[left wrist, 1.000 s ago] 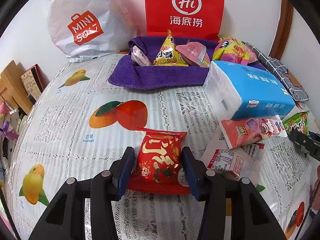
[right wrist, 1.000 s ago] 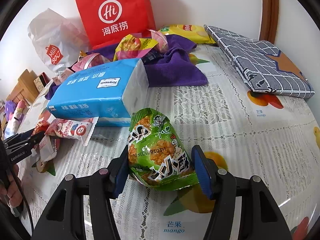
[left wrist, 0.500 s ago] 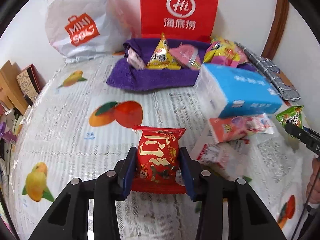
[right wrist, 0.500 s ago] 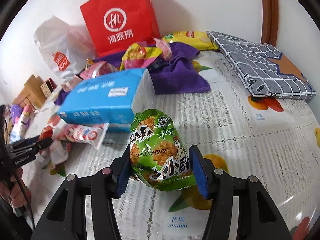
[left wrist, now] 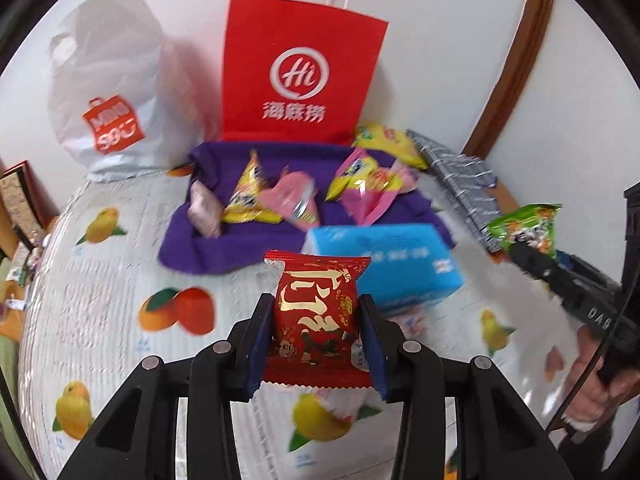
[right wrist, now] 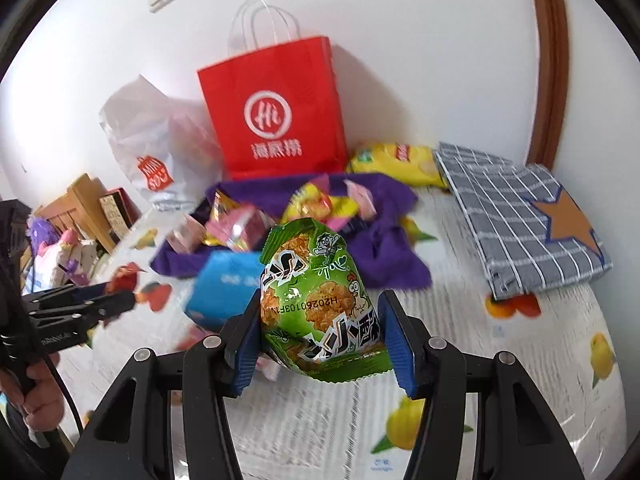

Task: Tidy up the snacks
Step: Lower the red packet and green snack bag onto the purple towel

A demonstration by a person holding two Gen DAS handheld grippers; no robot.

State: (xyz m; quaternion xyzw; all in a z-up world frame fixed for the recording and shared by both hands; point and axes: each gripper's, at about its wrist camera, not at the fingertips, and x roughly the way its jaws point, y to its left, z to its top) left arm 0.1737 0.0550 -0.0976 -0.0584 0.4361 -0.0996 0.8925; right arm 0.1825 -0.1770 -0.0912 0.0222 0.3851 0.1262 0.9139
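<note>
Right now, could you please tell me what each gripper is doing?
Left gripper: closed on the red snack packet.
Right gripper: closed on the green snack packet.

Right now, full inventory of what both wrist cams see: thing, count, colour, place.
red snack packet: 1, red and gold, clamped in left gripper, off the table
green snack packet: 1, green, clamped in right gripper, off the table
purple towel: 1, purple, back of table, several snack packets on it (blurred, count unclear)
tissue pack: 1, blue, in front of the towel
yellow chip bag: 1, yellow, beside the red paper bag
red paper bag: 1, red, upright at the wall
white plastic bag: 1, white, left of the red bag
grey checked cloth: 1, grey, folded, right side
tablecloth: 1, white lace, fruit prints
left gripper: black, blue pads
right gripper: black, blue pads
</note>
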